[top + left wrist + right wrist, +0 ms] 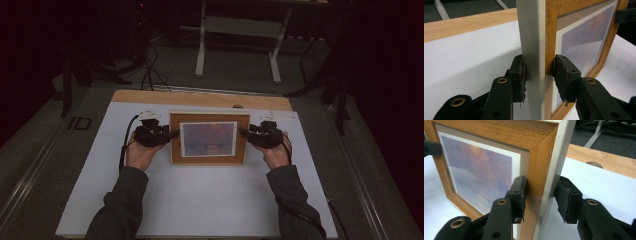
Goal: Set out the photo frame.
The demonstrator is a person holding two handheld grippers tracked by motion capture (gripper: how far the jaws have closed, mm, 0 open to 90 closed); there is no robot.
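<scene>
Your left gripper (537, 75) straddling the picture frame (209, 138) edge, pads a hair off, right gripper (540, 195) likewise, jaws apart

You have the picture frame (209, 138) standing on the white board (200, 200), which lies on the table (200, 97). It sits near the board's far edge, midway between its sides. Your left gripper (172, 133) is at the frame's left edge and your right gripper (243, 131) at its right edge, each with one jaw in front of the frame and one behind. Beyond the table, a stand's legs (237, 45) rest on the floor.
</scene>
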